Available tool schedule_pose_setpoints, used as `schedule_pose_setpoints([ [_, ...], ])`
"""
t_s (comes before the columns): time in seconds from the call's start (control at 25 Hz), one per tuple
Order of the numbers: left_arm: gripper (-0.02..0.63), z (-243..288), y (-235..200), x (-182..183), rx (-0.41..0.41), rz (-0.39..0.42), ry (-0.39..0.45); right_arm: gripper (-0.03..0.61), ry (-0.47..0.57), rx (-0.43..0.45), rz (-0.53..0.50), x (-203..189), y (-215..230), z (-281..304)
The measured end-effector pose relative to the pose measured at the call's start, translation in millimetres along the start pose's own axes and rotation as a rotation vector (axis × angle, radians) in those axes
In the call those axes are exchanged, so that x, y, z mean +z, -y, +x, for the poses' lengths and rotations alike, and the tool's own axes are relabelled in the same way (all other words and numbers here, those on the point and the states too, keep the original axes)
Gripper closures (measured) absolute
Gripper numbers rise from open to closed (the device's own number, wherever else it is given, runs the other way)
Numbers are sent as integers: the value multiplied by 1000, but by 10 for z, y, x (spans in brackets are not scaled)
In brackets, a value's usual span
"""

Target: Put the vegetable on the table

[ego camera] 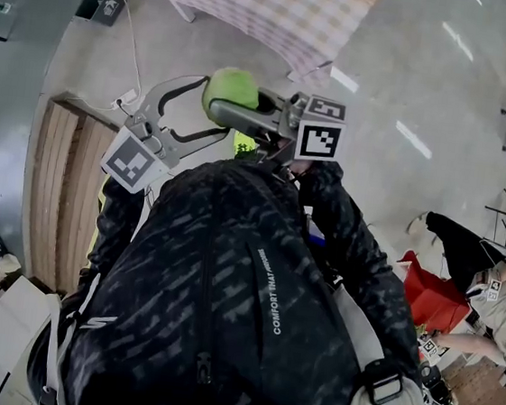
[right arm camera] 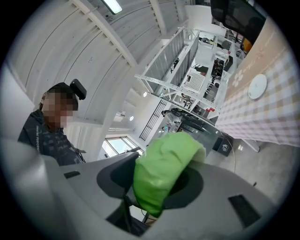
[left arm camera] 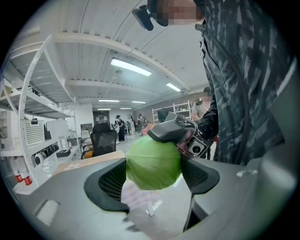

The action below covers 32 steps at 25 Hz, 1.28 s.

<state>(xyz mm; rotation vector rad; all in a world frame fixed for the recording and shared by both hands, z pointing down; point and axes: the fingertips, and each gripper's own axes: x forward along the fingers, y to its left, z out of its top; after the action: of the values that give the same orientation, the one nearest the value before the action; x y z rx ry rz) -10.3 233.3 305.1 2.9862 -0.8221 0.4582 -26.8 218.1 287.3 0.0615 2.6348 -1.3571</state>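
Observation:
A round green cabbage (ego camera: pixel 232 90) hangs in the air in front of the person, held from two sides. My right gripper (ego camera: pixel 238 112) reaches in from the right and is shut on the cabbage (right arm camera: pixel 161 171), which bulges between its jaws. My left gripper (ego camera: pixel 215 107) comes from the lower left, and the cabbage (left arm camera: pixel 153 163) fills the gap between its wide-set jaws and touches both pads. The right gripper (left arm camera: pixel 174 133) lies over the top of the cabbage in the left gripper view. The table (ego camera: pixel 274 13) with a checked cloth stands ahead, beyond the cabbage.
A white plate (right arm camera: pixel 257 86) lies on the checked table (right arm camera: pixel 267 117). A wooden slatted platform (ego camera: pixel 59 193) is at the left. A seated person (ego camera: pixel 496 297) and a red bag (ego camera: pixel 428 301) are at the right. The holder's dark jacket (ego camera: pixel 222 312) fills the lower head view.

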Motion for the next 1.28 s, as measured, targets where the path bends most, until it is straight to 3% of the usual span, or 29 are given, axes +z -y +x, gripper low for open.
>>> schedule_pose_setpoints([
  [0.6, 241, 494, -468, 45, -40, 38, -32, 430, -14, -37, -33, 495, 411, -122],
  [1.28, 236, 1178, -1671, -79, -168, 12, -33, 430, 45, -147, -8, 1468, 1423, -13],
])
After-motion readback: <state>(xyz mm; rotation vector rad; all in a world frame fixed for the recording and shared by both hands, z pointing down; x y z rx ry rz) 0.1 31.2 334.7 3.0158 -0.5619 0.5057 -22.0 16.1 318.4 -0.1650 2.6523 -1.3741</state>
